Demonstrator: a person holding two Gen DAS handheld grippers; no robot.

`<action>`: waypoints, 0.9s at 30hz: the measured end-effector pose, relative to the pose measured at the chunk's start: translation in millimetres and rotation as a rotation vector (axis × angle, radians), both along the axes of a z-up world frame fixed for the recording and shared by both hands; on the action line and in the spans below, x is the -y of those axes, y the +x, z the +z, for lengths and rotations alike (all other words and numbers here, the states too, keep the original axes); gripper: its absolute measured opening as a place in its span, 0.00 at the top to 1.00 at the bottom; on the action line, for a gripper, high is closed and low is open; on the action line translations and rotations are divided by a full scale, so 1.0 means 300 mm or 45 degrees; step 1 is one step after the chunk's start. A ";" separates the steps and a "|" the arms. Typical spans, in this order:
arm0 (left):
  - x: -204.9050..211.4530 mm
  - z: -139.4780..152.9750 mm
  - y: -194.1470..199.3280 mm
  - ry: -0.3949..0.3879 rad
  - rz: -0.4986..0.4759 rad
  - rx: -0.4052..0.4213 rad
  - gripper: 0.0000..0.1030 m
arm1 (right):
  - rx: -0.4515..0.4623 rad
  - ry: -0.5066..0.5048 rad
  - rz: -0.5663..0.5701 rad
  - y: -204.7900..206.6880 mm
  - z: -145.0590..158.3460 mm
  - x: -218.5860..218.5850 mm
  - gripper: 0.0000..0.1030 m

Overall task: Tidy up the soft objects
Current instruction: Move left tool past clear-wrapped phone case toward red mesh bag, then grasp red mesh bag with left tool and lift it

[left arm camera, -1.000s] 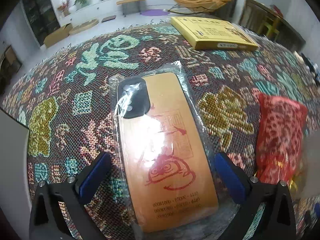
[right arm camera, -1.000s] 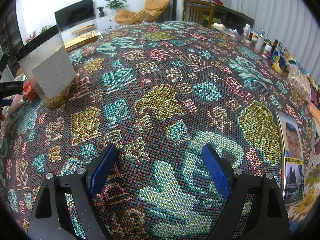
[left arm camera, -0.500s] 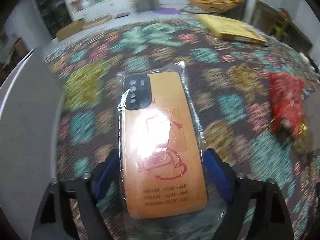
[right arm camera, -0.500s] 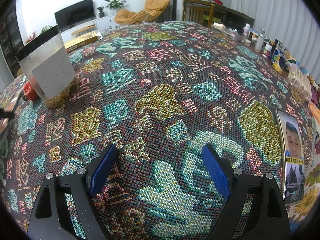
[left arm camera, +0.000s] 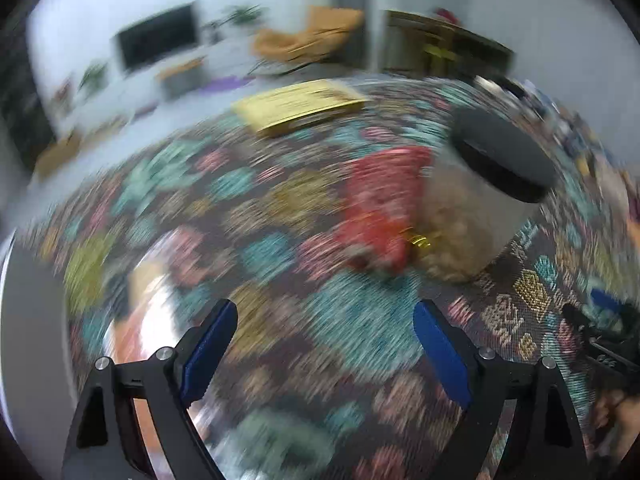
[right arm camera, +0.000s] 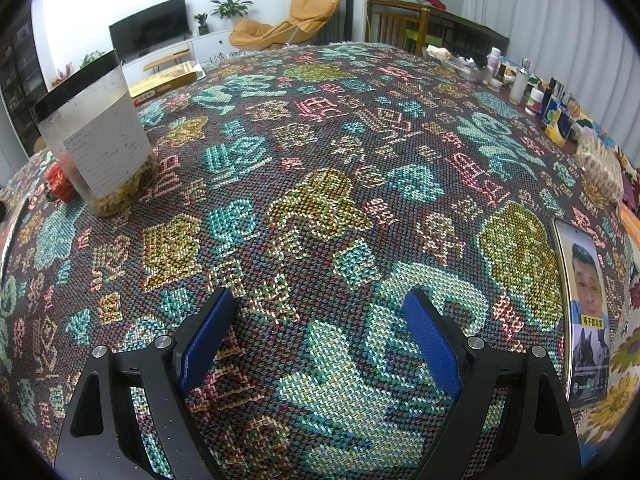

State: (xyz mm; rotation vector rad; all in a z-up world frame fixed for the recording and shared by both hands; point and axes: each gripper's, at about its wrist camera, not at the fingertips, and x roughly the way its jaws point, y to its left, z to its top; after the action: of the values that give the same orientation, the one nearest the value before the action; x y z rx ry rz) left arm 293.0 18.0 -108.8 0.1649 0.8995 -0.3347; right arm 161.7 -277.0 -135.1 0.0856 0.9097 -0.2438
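Note:
The left wrist view is blurred by motion. My left gripper [left arm camera: 324,336] is open and empty above the patterned tablecloth [left arm camera: 280,248]. The orange phone case in its clear plastic sleeve [left arm camera: 136,320] lies at the lower left, beside the left finger. A red patterned pouch [left arm camera: 380,208] lies ahead, against a clear jar with a black lid [left arm camera: 476,208]. My right gripper [right arm camera: 320,336] is open and empty over the cloth [right arm camera: 320,168]. The jar [right arm camera: 96,148] and the red pouch [right arm camera: 60,184] show at its far left.
A yellow flat box [left arm camera: 300,104] lies at the far table edge. A phone with a lit screen [right arm camera: 584,312] lies at the right. Bottles and small items [right arm camera: 528,88] crowd the far right edge. A bag of snacks [right arm camera: 600,168] lies there too.
My left gripper has swung to the right, away from the phone case, which now lies at its lower left. The pouch and jar have come to the middle of its view. The right gripper is still.

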 end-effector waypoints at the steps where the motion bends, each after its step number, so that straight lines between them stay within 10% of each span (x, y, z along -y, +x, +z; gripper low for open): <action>1: 0.032 -0.014 0.030 0.004 -0.004 0.010 0.14 | 0.000 0.000 0.000 0.000 0.000 0.000 0.14; 6: -0.011 -0.098 0.187 -0.321 0.204 -0.108 0.19 | 0.000 -0.001 0.000 0.000 -0.001 0.000 0.14; 9: -0.021 -0.140 0.222 -0.460 0.197 -0.156 0.47 | 0.000 0.000 0.000 0.000 0.000 0.000 0.14; 11: 0.005 -0.148 0.220 -0.453 0.119 -0.183 0.79 | 0.000 -0.001 0.000 0.000 0.000 -0.001 0.14; 13: 0.029 -0.133 0.207 -0.418 0.070 -0.175 0.88 | 0.000 0.000 0.000 0.000 0.000 0.001 0.14; 27: -0.061 -0.037 -0.411 -0.227 0.117 -0.103 0.90 | 0.003 0.009 0.001 0.001 -0.002 0.001 0.14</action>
State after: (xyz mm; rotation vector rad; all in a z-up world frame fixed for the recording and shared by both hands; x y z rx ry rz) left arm 169.6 36.2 -120.0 -0.0544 0.9489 -0.3358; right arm 161.9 -277.2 -135.6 0.0922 0.9086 -0.2400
